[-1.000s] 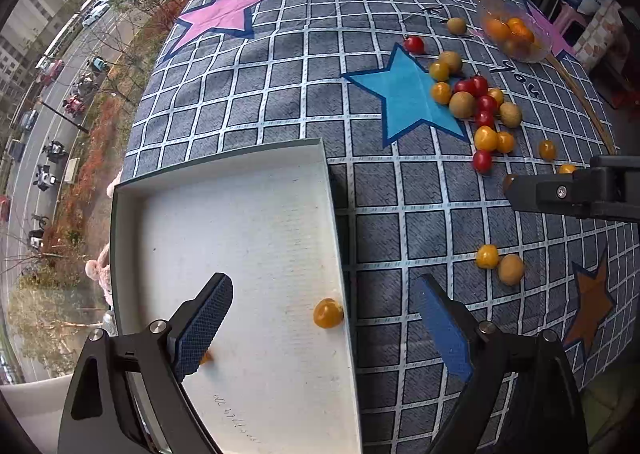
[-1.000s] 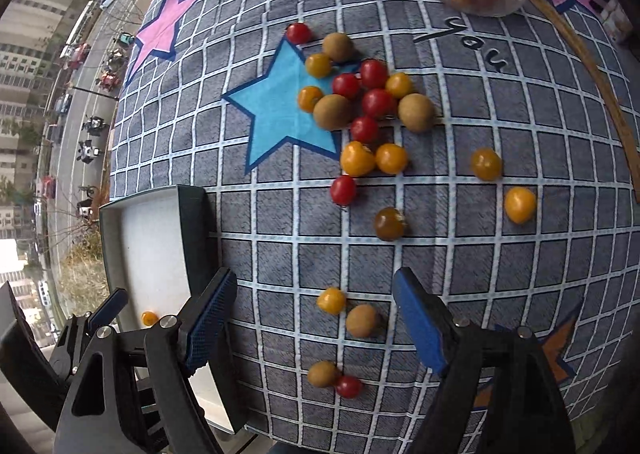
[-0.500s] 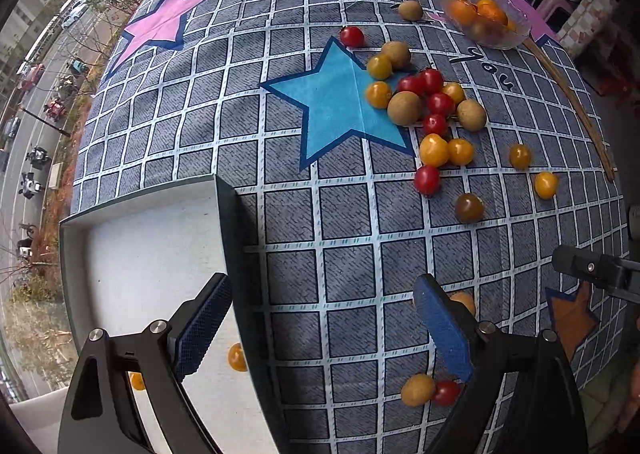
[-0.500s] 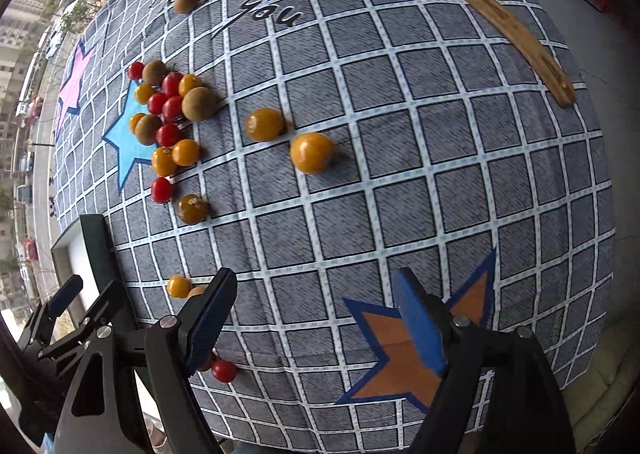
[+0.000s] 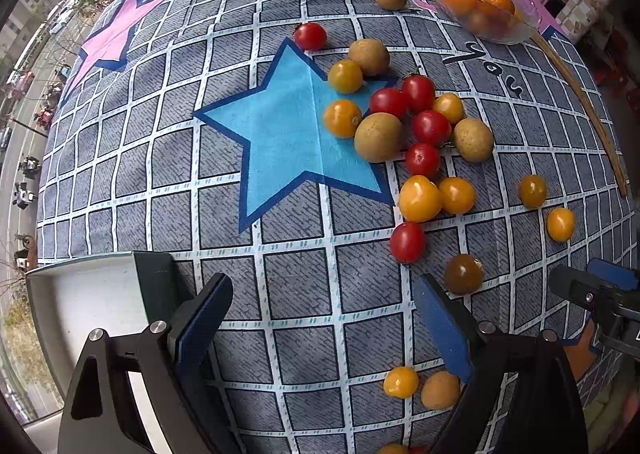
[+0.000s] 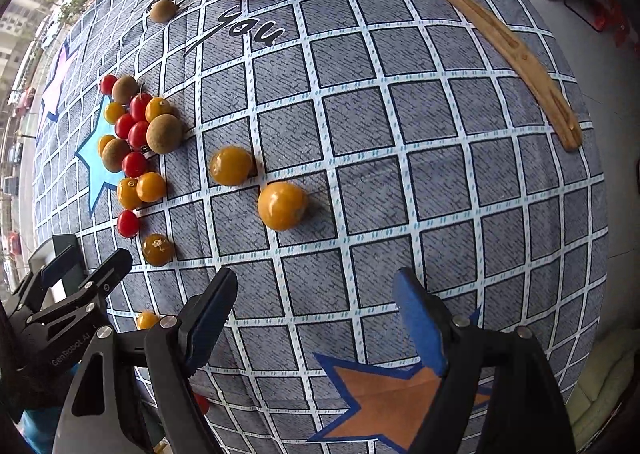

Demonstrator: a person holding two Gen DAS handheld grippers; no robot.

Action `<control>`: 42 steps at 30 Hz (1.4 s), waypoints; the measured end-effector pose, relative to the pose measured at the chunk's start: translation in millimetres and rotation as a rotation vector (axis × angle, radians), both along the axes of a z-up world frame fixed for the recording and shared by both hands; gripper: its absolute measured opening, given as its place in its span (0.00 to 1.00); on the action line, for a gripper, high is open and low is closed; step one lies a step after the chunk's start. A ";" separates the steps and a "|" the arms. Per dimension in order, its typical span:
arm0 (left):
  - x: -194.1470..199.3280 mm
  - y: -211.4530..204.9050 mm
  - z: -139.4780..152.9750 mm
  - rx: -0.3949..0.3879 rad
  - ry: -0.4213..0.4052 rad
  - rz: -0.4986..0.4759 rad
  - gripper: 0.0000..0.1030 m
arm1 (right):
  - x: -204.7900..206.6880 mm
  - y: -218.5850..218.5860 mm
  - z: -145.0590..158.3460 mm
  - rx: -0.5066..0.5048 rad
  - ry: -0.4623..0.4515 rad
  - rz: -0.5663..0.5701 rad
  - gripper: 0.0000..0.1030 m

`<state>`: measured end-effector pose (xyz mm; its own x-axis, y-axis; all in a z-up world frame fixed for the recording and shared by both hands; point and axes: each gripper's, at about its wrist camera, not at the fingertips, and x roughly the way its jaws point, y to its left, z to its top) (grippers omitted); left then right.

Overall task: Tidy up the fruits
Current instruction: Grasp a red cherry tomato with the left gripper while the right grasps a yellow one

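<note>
Small fruits [image 5: 420, 158] scattered on tablecloth [image 5: 296, 294]

Grey checkered cloth [image 5: 304, 294] covers the bench, printed with a blue star [image 5: 288, 134], a pink star [image 5: 116, 42] and an orange star [image 6: 396, 394]. Curved wooden strip [image 6: 500, 42] lies near the far edge.

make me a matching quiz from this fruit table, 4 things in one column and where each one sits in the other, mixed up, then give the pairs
Things
1. glass bowl
2. white tray
3. dark brownish tomato
4. lone red tomato

Places
A. at the top tip of the blue star
B. just ahead of the left tool, near its right finger
C. far side of the cloth, holding oranges
D. near left corner, beside the left tool's left finger

Pairs: 1-C, 2-D, 3-B, 4-A
</note>
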<state>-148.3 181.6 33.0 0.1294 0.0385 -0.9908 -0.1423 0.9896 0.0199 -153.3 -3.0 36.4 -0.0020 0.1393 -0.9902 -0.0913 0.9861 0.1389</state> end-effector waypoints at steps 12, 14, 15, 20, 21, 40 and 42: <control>21.1 -16.0 -14.5 -0.010 0.000 -0.017 0.85 | 44.4 33.2 -6.7 -0.034 -0.042 0.054 0.69; 26.7 -20.3 -14.5 -0.021 -0.002 -0.011 0.79 | 45.2 38.5 -7.0 -0.032 -0.045 0.070 0.62; 26.9 -20.9 -13.7 -0.023 -0.005 -0.011 0.77 | 45.3 40.2 -6.8 -0.031 -0.046 0.076 0.59; 31.0 -23.7 -1.0 -0.026 -0.029 -0.026 0.48 | 47.4 40.1 -6.7 -0.035 -0.043 0.072 0.52; 31.8 -25.8 2.3 -0.027 -0.035 -0.030 0.43 | 48.1 41.8 -8.6 -0.037 -0.041 0.073 0.51; -18.2 -5.7 33.0 -0.090 -0.050 0.016 0.20 | 20.8 26.1 22.4 0.097 -0.054 0.098 0.25; -25.2 -3.6 37.6 -0.094 -0.054 0.030 0.20 | 13.8 23.5 26.9 0.106 -0.055 0.104 0.25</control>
<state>-173.4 178.0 70.6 0.1824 -0.0497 -0.9820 -0.1700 0.9821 -0.0813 -139.5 20.4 63.3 0.0322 0.2453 -0.9689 -0.2021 0.9510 0.2340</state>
